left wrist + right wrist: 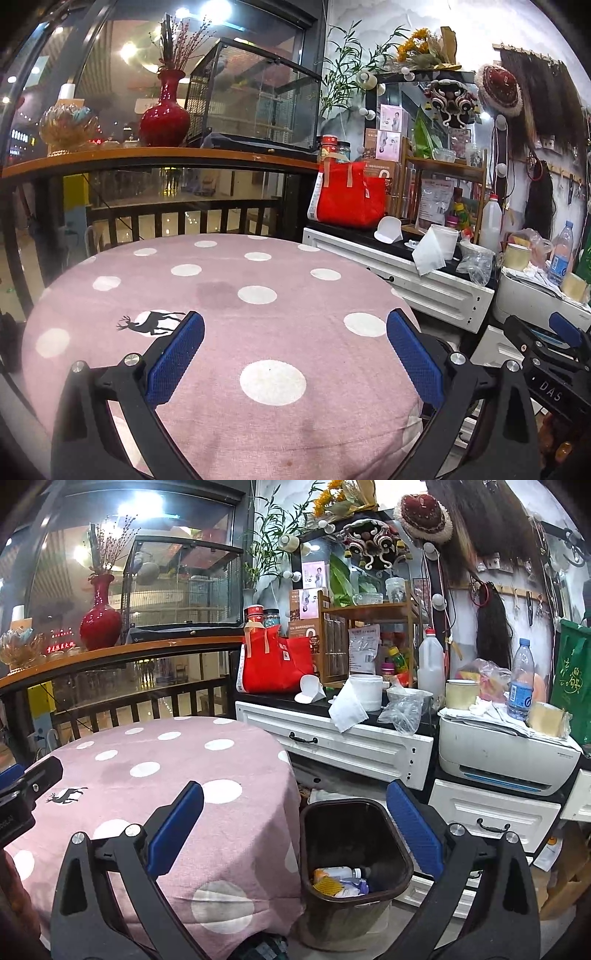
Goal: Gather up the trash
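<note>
The round desk [221, 288] with the pink polka-dot cloth fills most of the left wrist view, bare apart from a printed deer [149, 322] at about 9 o'clock from the frame's middle and a faint dark stain near 12. The left gripper [295, 356] hangs over it with its blue fingers [175, 363] spread wide and nothing between them.

The white drawer cabinet [354, 744] sits at 2 o'clock from the desk in the right wrist view, crowded with stuff: a red tote bag [277, 662], a roll of tissue [364, 694], a crumpled clear plastic bag [402, 707] and a plastic jug [430, 662]. A printer [506, 757] is further over at 3 o'clock with a water bottle [521, 681] on top.

The brown trash bin [354, 864] stands on the floor just beside the desk's edge, at 5 o'clock in the right view. Inside it you can see the trash [338, 880]: a small bottle, something yellow and some crumpled wrappers at the bottom.

The right gripper [295, 834] is above the bin, fingers [415, 830] wide apart too, holding nothing.
</note>
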`<state>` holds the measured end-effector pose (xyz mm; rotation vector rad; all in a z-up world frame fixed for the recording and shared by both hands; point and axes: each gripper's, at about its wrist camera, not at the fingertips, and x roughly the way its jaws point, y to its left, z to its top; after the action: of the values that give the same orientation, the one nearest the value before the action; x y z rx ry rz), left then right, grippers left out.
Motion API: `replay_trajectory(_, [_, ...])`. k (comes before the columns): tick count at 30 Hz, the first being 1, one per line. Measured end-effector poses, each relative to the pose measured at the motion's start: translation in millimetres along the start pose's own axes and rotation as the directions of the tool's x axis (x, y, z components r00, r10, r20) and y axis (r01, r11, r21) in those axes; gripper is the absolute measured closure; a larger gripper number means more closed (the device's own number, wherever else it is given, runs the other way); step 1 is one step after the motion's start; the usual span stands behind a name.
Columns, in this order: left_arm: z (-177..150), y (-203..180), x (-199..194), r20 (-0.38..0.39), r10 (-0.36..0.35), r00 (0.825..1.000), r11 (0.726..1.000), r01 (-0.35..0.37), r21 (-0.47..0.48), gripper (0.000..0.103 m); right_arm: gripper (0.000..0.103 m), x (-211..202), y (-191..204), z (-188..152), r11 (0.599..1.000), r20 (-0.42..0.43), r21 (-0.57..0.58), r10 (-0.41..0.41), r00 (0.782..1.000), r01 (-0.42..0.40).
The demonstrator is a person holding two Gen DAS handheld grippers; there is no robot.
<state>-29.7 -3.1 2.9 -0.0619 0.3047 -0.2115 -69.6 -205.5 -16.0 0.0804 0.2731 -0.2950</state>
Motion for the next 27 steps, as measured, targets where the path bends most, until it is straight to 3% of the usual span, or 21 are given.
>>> replay_trajectory(27, [-0.1,1.4,-1.2,0.003,0.004,1.000,1.000,-0.004,0.012,0.006,0.006,1.1,-3.6,-1.3,1.000,-0.006,0.020,-0.007,1.000,0.007])
